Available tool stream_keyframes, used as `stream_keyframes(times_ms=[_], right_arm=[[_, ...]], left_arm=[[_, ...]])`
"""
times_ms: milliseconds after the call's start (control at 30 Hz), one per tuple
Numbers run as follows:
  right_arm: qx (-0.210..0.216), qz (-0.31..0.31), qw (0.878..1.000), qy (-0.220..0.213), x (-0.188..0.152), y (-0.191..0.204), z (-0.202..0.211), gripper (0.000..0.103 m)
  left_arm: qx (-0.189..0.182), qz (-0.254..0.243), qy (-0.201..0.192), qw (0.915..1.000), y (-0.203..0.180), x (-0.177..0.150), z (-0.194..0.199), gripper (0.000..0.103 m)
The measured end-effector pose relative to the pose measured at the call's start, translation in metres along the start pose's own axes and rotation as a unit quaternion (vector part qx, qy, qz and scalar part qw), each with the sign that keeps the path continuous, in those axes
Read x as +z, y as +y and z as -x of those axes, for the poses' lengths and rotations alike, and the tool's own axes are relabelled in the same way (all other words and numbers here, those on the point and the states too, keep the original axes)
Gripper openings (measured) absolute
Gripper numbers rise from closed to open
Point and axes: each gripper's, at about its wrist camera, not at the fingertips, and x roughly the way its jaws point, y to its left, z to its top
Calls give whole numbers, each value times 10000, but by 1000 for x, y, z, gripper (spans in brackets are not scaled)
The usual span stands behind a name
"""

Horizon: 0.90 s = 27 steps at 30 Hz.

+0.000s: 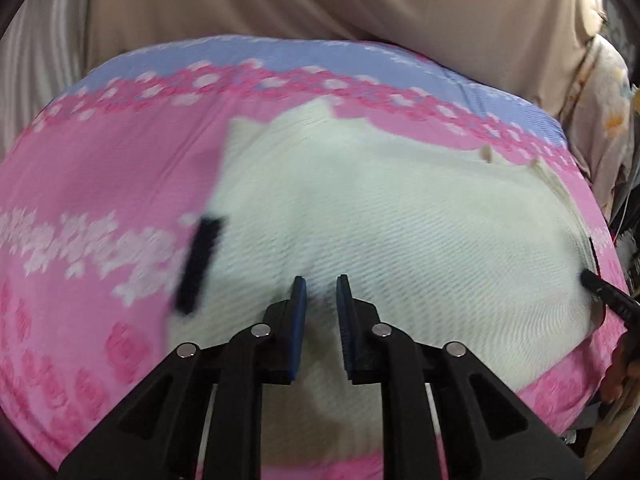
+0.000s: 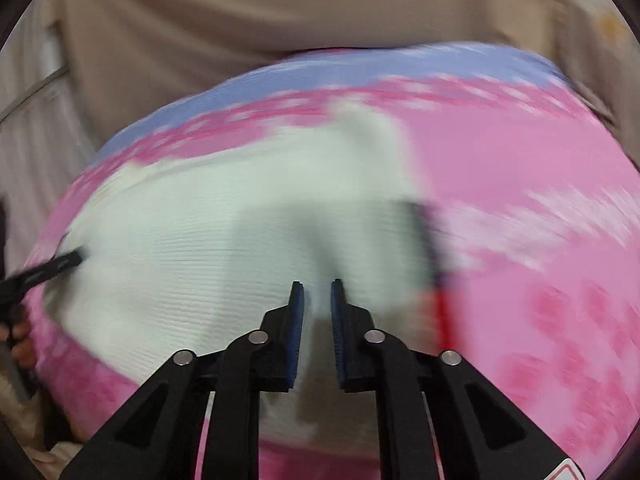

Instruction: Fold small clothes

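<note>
over pink sheet (image 1: 100, 184) | white garment (image 1: 380, 216) flat | both grippers' fingers parted

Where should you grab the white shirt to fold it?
Grip the white shirt at a thin outer edge, probably the one with the dark band, coming in low from the pink-sheet side. It lies flat on the pink bedsheet, so only an edge offers something to pinch. The left hand-held gripper hovers open mid-cloth, where there's no fold.

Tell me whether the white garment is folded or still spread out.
Mostly spread: the white garment lies flat and wide across the pink bedsheet, with no stacked layers visible. Motion blur hides finer folds at its edges.
</note>
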Motion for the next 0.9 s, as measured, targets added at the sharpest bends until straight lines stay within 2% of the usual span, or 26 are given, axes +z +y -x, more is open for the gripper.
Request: stream_keyframes(times_ms=[33, 100, 133, 233, 267, 300, 333, 400, 467, 500, 533, 567, 600, 633, 667, 700, 767, 833, 867, 900], right_arm=[[-6, -327, 9995, -32, 0, -12, 7, 0], [-773, -151, 9966, -248, 5, -6, 15, 2], [-796, -22, 9961, -385, 11, 3, 18, 17], [47, 153, 9981, -591, 38, 38, 10, 17], [141, 255, 9978, -601, 47, 52, 0, 19], [117, 454, 9972, -578, 57, 67, -13, 20], [42, 618, 9966, -542, 63, 78, -26, 26], [-406, 858, 9945, -438, 72, 84, -54, 30], [-1003, 739, 9915, -362, 76, 64, -70, 30], [-812, 392, 9953, -362, 76, 38, -70, 24], [-419, -14, 9983, -407, 74, 12, -62, 12], [-284, -459, 9976, -424, 74, -10, -55, 0], [-620, -768, 9939, -492, 73, -28, -44, 0], [-1384, -879, 9844, -637, 72, -38, -31, 19], [-1693, -851, 9788, -774, 71, -42, -19, 20], [-1532, -857, 9809, -839, 71, -43, -9, 20], [-899, -800, 9881, -958, 70, -27, 9, 20], [-604, -265, 9930, -975, 72, 14, 14, 20], [-479, 63, 9945, -926, 72, 40, 11, 24], [-283, 365, 9956, -818, 70, 68, 5, 26]], left_arm=[[13, 46, 29, 10000, 5, -4, 4, 10], [209, 135, 19, 9997, 8, -7, 13, 9], [157, 155, -32, 9998, 4, -3, 15, 9], [-115, -25, -352, 9993, -22, 19, 21, 14], [-151, -100, -403, 9990, -33, 27, 18, 18], [-211, -197, -429, 9987, -44, 36, 11, 23], [-206, -261, -408, 9986, -52, 42, 2, 25], [-11, -348, -268, 9990, -61, 50, -21, 29], [173, -243, -125, 9995, -52, 49, -38, 28], [56, -110, -113, 9999, -40, 47, -40, 28], [-63, 2, -122, 9999, -30, 45, -36, 28], [7, 83, -134, 9999, -20, 45, -31, 28], [175, 194, -184, 9995, -7, 42, -22, 26], [264, 271, -242, 9990, 3, 40, -14, 26], [351, 344, -293, 9984, 13, 39, -7, 26], [480, 454, -329, 9973, 23, 36, 1, 26], [651, 634, -337, 9953, 36, 33, 11, 27], [690, 817, -427, 9934, 44, 30, 22, 30], [632, 890, -445, 9930, 46, 29, 25, 37], [543, 1014, -451, 9923, 48, 28, 28, 48]])
